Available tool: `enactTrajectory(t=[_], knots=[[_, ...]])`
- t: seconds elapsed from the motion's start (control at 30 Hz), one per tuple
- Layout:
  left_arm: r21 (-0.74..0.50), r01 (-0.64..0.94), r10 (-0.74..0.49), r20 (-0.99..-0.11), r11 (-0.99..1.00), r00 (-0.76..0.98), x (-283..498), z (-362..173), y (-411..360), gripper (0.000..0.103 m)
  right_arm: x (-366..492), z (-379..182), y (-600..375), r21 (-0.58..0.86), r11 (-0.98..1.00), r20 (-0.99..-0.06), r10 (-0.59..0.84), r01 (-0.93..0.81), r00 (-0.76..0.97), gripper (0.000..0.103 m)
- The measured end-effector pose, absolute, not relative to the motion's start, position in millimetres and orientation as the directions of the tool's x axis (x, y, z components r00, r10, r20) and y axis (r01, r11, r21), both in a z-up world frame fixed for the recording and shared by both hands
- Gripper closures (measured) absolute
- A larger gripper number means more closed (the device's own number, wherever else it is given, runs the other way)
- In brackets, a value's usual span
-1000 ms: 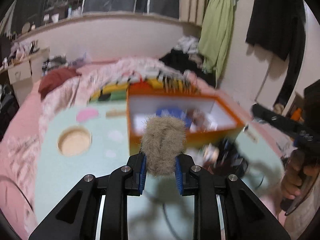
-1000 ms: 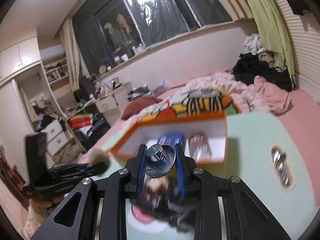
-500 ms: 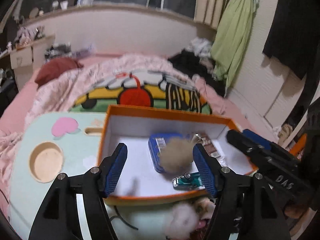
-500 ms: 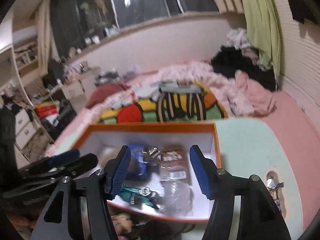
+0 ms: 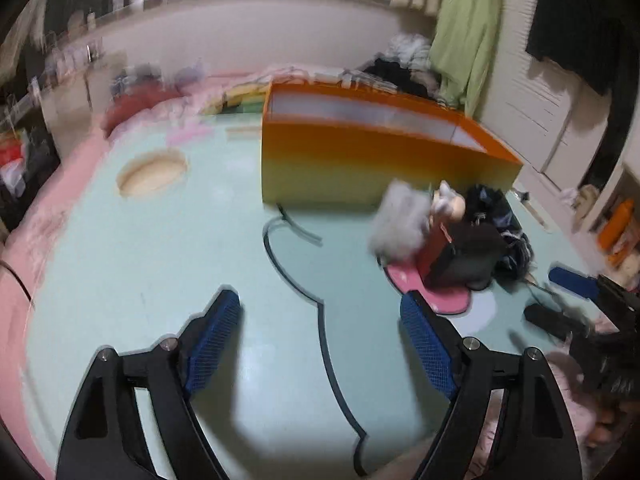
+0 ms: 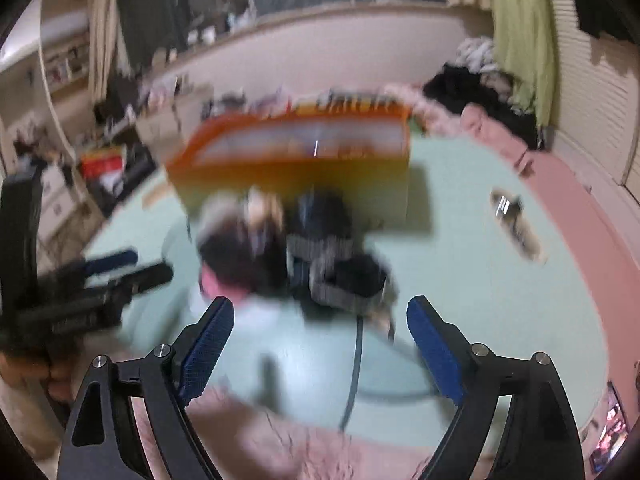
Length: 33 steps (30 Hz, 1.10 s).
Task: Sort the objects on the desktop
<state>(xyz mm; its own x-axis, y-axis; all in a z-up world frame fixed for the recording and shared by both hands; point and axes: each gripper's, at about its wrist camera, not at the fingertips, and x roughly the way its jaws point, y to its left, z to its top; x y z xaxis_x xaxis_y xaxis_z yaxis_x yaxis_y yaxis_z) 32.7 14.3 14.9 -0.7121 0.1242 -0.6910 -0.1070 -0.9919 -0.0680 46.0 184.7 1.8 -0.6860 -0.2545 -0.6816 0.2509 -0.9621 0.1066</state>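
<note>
An orange box (image 5: 360, 152) stands on the pale green table (image 5: 160, 248); its inside is hidden from this low angle. In front of it lies a pile of small things: a grey fluffy ball (image 5: 400, 220), a small doll (image 5: 448, 200) and dark items (image 5: 480, 248). My left gripper (image 5: 320, 340) is open and empty, low over the table, short of the pile. My right gripper (image 6: 320, 344) is open and empty too, facing the blurred pile (image 6: 304, 248) and the box (image 6: 296, 160). Each gripper shows at the edge of the other's view.
A round wooden recess (image 5: 152, 172) lies in the table at the left. A dark cable (image 5: 304, 288) runs across the table toward me. A slot with metal bits (image 6: 516, 224) sits at the table's right. A bed with pink bedding (image 5: 152, 100) lies behind.
Both grippers let go of their things into the box, opened, and have pulled back and down toward the table's near side. The box inside is no longer visible.
</note>
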Motion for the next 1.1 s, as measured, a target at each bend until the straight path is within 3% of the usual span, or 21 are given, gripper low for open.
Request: enactTrajectory(t=[0.1,0.33,0.5,1.1], knots=[[0.025,-0.099,0.052,-0.711,-0.995,-0.701,32,11,29,0.013,45,-2,178,0.031,-0.974,-0.692,-0.182,0.223,-0.699,0.0],[0.058,-0.113,0.041,-0.699,-0.992,-0.714,42,12,36,0.011,51,2,178,0.024,-0.973,-0.697,-0.179,0.228,-0.694,0.0],[-0.001,-0.15,0.11,-0.689,-0.989,-0.716,40,5,28,0.011,55,2,182,0.049,-0.972,-0.678,-0.201,0.229,-0.708,0.0],[0.016,-0.15,0.099,-0.683,-0.989,-0.724,39,3,31,0.011,44,-6,181,0.051,-0.972,-0.676,-0.204,0.231,-0.708,0.0]])
